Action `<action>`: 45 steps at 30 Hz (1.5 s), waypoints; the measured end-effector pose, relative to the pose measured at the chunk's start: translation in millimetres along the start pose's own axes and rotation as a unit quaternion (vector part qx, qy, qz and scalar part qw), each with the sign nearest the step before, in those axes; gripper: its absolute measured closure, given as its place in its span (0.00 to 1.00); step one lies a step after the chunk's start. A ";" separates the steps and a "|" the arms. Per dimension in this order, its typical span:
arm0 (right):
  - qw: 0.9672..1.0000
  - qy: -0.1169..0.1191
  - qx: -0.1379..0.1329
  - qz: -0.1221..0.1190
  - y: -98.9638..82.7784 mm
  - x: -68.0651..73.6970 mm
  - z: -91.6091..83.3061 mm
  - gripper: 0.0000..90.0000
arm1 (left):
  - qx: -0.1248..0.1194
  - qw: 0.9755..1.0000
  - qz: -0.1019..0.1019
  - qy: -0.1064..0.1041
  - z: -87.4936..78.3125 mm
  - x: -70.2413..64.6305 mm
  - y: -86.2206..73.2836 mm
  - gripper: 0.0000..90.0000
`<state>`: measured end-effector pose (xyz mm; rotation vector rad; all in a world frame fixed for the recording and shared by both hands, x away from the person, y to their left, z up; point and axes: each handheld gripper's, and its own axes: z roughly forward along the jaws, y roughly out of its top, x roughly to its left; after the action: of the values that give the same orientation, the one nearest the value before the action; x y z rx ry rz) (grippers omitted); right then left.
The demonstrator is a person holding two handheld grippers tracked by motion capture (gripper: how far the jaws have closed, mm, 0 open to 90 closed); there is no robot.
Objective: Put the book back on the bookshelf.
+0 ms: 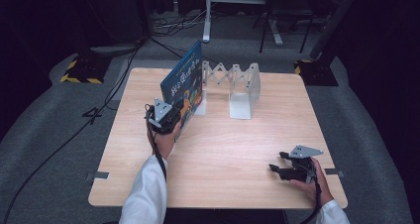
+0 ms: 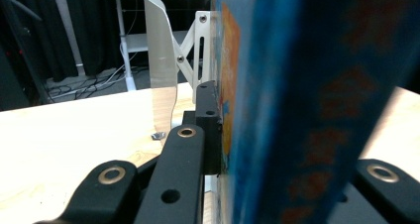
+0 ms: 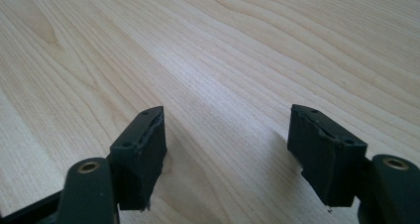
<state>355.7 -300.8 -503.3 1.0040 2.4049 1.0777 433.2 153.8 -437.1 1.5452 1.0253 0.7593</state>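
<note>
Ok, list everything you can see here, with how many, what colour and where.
Book: one, blue cover with orange picture, held upright at the table's far left, beside the rack.
Expanding book rack: one, pale grey metal, far middle of the table.
Table: one, light wood, centre.
Cables: several, black, on the grey floor at left.
Desk frame: one, white, beyond the table.
Left gripper: one, black, shut on the book's near edge.
Right gripper: one, black, fingers apart, low over the table's near right.
Sleeves: two, white, bottom edge.
</note>
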 end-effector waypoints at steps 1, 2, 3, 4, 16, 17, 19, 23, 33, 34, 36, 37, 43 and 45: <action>1.000 0.000 0.000 0.000 0.0 0.0 0.0 0.35 | 0.000 1.000 -0.001 0.001 1.2 0.0 0.4 0.92; 1.000 0.000 0.000 0.000 0.0 0.0 0.0 0.35 | 0.001 1.000 -0.008 0.003 3.1 -0.3 0.9 0.92; 1.000 0.000 0.000 0.000 0.0 0.1 0.0 0.35 | 0.000 1.000 -0.011 0.005 5.3 -0.1 1.3 0.92; 1.000 0.000 0.000 0.000 0.0 0.0 0.0 0.35 | 0.000 1.000 -0.014 0.006 7.9 0.0 2.1 0.92; 1.000 -0.002 0.000 0.000 -0.2 0.6 -0.2 0.35 | 0.004 0.999 -0.040 0.028 31.5 -11.1 9.7 0.91; 1.000 -0.001 0.000 0.000 -0.2 0.5 -0.2 0.35 | 0.004 0.999 -0.037 0.030 32.9 -12.4 10.2 0.91; 1.000 0.000 -0.001 -0.001 -0.1 0.4 0.1 0.35 | 0.004 0.999 -0.030 0.039 37.8 -19.4 10.6 0.91; 1.000 0.000 -0.001 -0.001 -0.2 0.4 0.1 0.35 | 0.002 0.999 -0.024 0.044 43.1 -25.5 10.9 0.91; 1.000 0.000 -0.001 -0.003 -0.4 0.9 -0.2 0.35 | 0.004 0.999 -0.029 0.045 45.4 -21.8 11.4 0.88; 1.000 0.000 -0.001 -0.003 -0.4 0.7 -0.2 0.35 | 0.004 0.998 -0.031 0.047 44.7 -20.7 10.7 0.88; 1.000 0.001 -0.002 -0.003 -0.4 0.6 0.0 0.35 | 0.007 0.998 -0.026 0.051 42.7 -17.6 9.3 0.88; 1.000 0.001 -0.002 -0.003 -0.4 0.6 0.0 0.35 | 0.006 0.998 -0.028 0.052 41.9 -16.1 7.9 0.88; 1.000 0.001 -0.002 -0.003 -0.5 0.7 0.0 0.35 | 0.011 0.997 -0.041 0.060 37.6 -8.7 2.0 0.86; 1.000 0.001 -0.002 -0.003 -0.4 0.7 0.0 0.35 | 0.009 0.997 -0.041 0.061 36.2 -7.8 0.2 0.85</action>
<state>355.1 -300.5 -503.6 0.9951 2.4053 1.0823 461.8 131.4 -444.3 1.4776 1.1817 0.7959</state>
